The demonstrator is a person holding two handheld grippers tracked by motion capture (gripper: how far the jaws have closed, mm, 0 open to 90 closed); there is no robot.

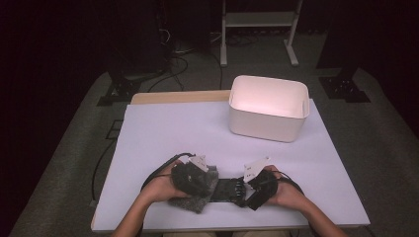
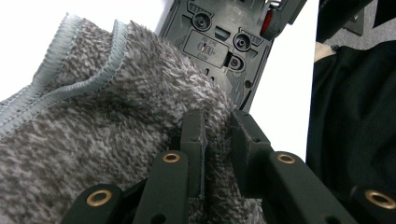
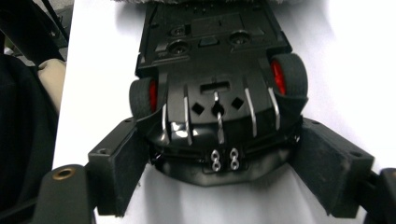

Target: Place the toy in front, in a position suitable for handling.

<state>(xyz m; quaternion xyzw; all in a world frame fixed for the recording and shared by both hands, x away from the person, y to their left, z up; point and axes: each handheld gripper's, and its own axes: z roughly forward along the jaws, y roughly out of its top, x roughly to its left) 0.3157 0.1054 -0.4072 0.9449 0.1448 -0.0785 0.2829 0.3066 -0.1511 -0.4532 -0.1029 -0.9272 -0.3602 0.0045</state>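
From the high view, both hands work near the front edge of the worktop [image 1: 163,133]: the left hand-held gripper [image 1: 195,177] has a grey cloth [image 1: 197,200] over one end of an upturned toy car [image 1: 225,190], while the right hand-held gripper [image 1: 254,190] braces the other end. The white bin [image 1: 269,113] stands well apart, far right; nothing visible inside it.

Left gripper view: jaws pinched tight on a fold of cloth [image 2: 107,121]. Thin bite, so a hard wipe could pull it free.

Right gripper view: jaws clamp the car [image 3: 217,93] at its glossy curved end; it might squirt out sideways.
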